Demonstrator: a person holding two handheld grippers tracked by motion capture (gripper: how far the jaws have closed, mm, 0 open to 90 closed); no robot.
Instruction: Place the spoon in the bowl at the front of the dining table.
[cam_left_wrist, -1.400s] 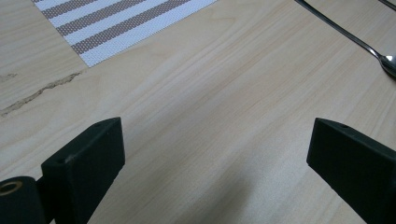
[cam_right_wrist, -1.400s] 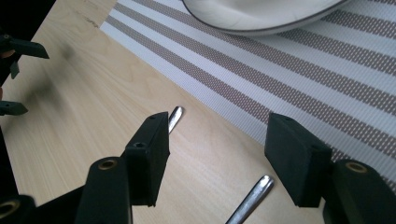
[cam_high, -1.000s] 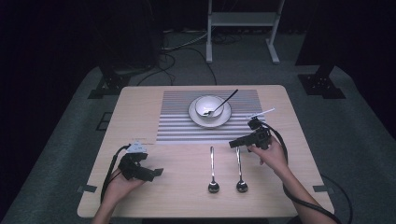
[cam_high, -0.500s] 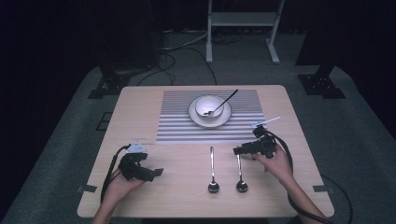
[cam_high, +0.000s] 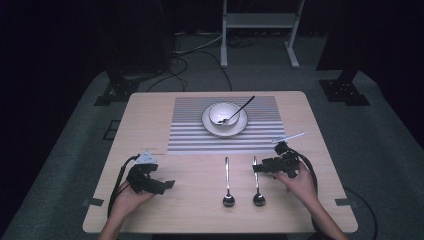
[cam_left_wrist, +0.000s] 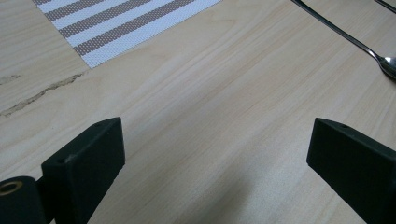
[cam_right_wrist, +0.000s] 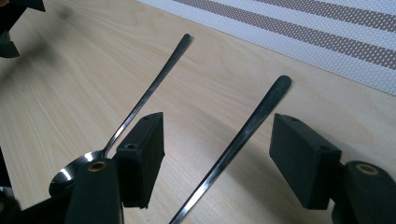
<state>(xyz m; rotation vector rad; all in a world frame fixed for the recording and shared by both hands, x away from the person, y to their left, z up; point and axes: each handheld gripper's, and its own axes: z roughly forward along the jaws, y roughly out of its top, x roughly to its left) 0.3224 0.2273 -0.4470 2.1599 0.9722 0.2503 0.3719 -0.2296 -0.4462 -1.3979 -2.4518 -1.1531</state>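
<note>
Straddling the handle of the nearer spoon (cam_right_wrist: 233, 140), the right gripper (cam_right_wrist: 217, 158) stands low over the desk (cam_high: 190, 200) with its jaws wide apart and nothing held, one jaw on either side of the handle; this placement suggests a pinch on that handle is being lined up. The second spoon (cam_right_wrist: 144, 100) lies just beyond the gripper's left jaw, parallel and apart from the first. Ahead of the jaws lies the striped mat (cam_high: 190, 135), carrying a bowl (cam_high: 224, 114) on a plate (cam_high: 210, 129) with a third spoon (cam_high: 242, 107) resting in it. The left gripper (cam_left_wrist: 215, 154) rests in the hand over bare desk, jaws wide and empty, well clear of the spoons, apparently idle.
</note>
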